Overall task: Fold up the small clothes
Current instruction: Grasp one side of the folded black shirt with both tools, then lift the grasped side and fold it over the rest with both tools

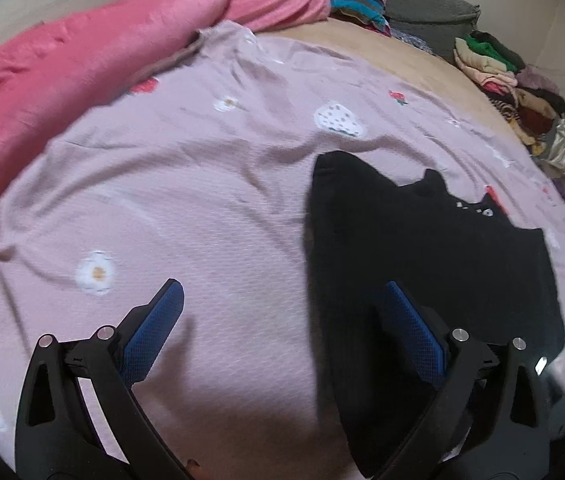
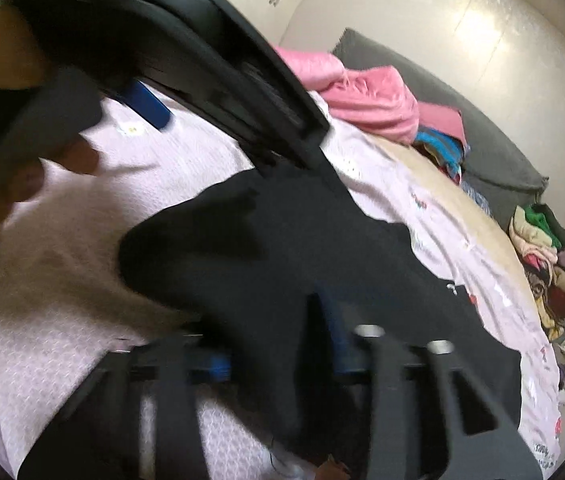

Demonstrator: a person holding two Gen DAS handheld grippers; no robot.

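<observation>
I see a pink blanket point(image 1: 82, 60) bunched along the lilac flowered bedsheet point(image 1: 202, 184), with a grey headboard point(image 2: 494, 148) behind.

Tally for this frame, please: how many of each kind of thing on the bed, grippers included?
black garment: 1
pink blanket: 1
flowered lilac sheet: 1
clothes piles, a multicoloured stack and a teal-and-pink heap: 2
grey cushion: 1
grippers, left gripper and right gripper: 2
Total: 8
</observation>
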